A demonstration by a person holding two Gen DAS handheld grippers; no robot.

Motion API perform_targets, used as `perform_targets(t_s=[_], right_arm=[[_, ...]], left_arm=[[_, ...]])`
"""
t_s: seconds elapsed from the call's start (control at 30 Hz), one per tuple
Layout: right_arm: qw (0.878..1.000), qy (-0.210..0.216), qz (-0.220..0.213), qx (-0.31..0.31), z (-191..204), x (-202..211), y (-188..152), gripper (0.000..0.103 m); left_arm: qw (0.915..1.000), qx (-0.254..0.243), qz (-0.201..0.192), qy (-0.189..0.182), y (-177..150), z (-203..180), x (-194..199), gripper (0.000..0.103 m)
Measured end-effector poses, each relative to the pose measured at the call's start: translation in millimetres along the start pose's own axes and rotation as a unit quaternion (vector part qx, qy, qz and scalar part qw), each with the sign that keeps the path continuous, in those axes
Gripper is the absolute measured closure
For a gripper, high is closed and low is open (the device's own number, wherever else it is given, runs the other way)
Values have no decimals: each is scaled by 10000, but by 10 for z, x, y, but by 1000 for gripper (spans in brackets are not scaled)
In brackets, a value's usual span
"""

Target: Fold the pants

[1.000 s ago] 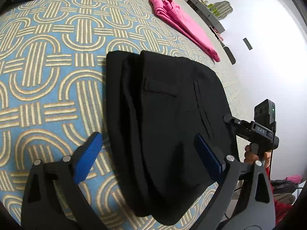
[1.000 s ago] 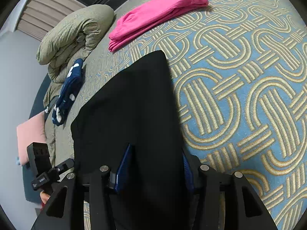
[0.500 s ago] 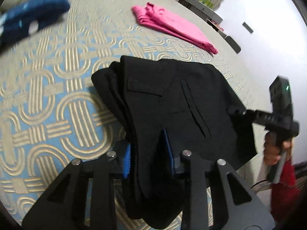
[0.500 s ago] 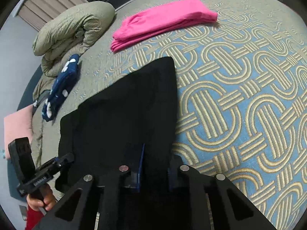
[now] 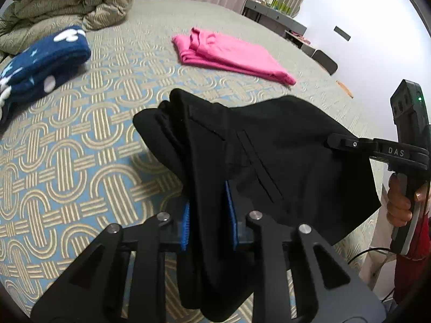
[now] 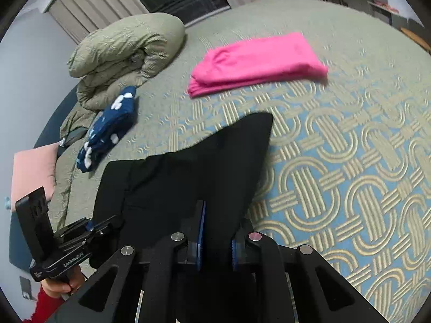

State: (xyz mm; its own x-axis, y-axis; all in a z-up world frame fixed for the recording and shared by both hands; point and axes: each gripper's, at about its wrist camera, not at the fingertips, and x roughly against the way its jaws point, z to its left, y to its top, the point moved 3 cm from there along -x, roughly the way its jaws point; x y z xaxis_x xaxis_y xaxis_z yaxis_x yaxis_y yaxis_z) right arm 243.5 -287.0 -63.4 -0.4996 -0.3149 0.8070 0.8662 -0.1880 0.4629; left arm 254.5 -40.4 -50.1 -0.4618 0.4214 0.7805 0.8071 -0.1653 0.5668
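Both grippers clamped on black pants [image 5: 269, 156], jaws still closing.
Left gripper [image 5: 208, 220] pinches the bunched edge between blue pads; right gripper [image 6: 215, 238] pinches the other side. Pants hang lifted between them above the patterned bedspread [image 6: 336, 161]. Pink garment [image 6: 256, 63], navy dotted bundle [image 5: 40, 67] and rolled duvet [image 6: 124, 51] lie beyond.

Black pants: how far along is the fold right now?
Done: the black pants are already doubled into a compact stack. In hand: the left gripper and right gripper each clamp an end, jaws closing on the fabric, near edge raised off the bedspread. Left: carry that edge over and lay it flat, probably like the folded pink garment.
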Motion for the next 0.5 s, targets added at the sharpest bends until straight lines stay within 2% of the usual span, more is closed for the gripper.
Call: perform_targets(t_s=[0.23,0.4,0.5], right_arm=[[9985,-95,-473,263,86,330,390,90],[9951,-232,-846,446,92,536,835,90],[9920,-313,-1096,541,86,634,1181,90]], left_arm=[[9988,-325,-363,-107,483,-198,187,83],[9944,-784,-702,-36,1053,-430,240,84],[9924,-895,-843,-13,1442,-511,184,84]])
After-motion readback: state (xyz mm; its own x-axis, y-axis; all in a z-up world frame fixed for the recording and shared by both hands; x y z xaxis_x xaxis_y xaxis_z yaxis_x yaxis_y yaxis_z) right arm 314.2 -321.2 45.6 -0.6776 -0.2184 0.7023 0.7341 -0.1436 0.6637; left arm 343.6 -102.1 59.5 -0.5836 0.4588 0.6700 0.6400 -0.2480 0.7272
